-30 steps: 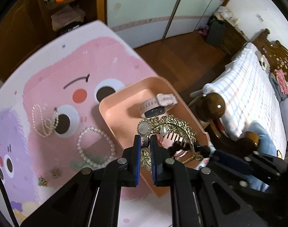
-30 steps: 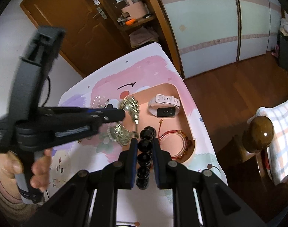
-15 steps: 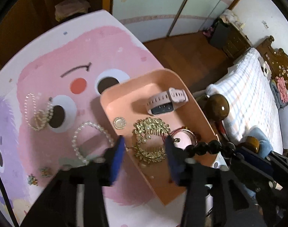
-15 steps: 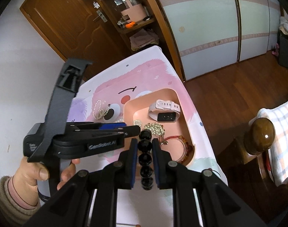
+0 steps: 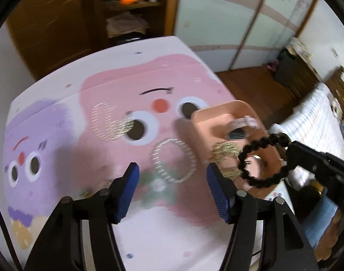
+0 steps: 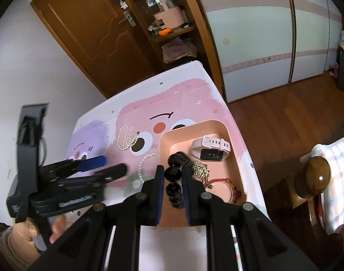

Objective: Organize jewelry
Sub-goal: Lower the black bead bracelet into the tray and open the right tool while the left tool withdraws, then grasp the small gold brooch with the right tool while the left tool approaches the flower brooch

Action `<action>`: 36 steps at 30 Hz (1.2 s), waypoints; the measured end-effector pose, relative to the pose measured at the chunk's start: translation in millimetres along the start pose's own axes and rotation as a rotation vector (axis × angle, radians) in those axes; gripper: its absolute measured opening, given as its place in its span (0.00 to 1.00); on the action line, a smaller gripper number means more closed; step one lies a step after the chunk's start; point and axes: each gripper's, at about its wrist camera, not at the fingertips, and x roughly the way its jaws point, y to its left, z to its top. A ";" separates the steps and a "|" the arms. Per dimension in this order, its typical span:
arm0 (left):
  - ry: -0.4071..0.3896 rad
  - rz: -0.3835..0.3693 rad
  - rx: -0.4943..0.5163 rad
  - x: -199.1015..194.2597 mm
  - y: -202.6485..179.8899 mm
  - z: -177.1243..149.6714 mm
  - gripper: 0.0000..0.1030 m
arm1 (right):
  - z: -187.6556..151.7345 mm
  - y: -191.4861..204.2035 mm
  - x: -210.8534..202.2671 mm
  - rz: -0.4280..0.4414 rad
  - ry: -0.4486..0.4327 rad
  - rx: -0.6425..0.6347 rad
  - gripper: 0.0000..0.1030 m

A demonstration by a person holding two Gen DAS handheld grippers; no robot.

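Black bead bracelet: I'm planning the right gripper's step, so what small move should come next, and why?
Probably lower it a little and open. The right gripper is shut on the black bead bracelet, which hangs over the pink tray that already holds the watch and gold tiara. The left gripper is open, over the table.

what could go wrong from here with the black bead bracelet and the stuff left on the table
1. The black bead bracelet hangs from the right gripper above the pink tray; released there, it may land on the gold tiara and tangle.
2. The left gripper is open and the view is blurred, so a hasty grab at the pearl bracelet could miss or push it along the table.
3. The tray sits near the table edge; a nudge could shift it off.
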 end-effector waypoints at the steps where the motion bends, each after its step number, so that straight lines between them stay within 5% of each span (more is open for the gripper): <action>1: -0.005 0.010 -0.011 -1.3 6.3 -3.8 0.59 | -0.3 1.8 3.5 -0.022 0.008 -0.012 0.15; 10: -0.036 0.131 -0.095 -22.0 65.3 -49.9 0.69 | -7.1 4.9 22.6 -0.116 0.075 -0.013 0.16; 16: -0.035 0.180 -0.139 -30.1 93.9 -70.6 0.69 | -8.9 23.2 20.5 -0.140 0.066 -0.066 0.29; 36: 0.019 0.190 -0.266 -3.2 151.7 -102.4 0.70 | -29.9 96.0 66.2 -0.122 0.176 -0.274 0.29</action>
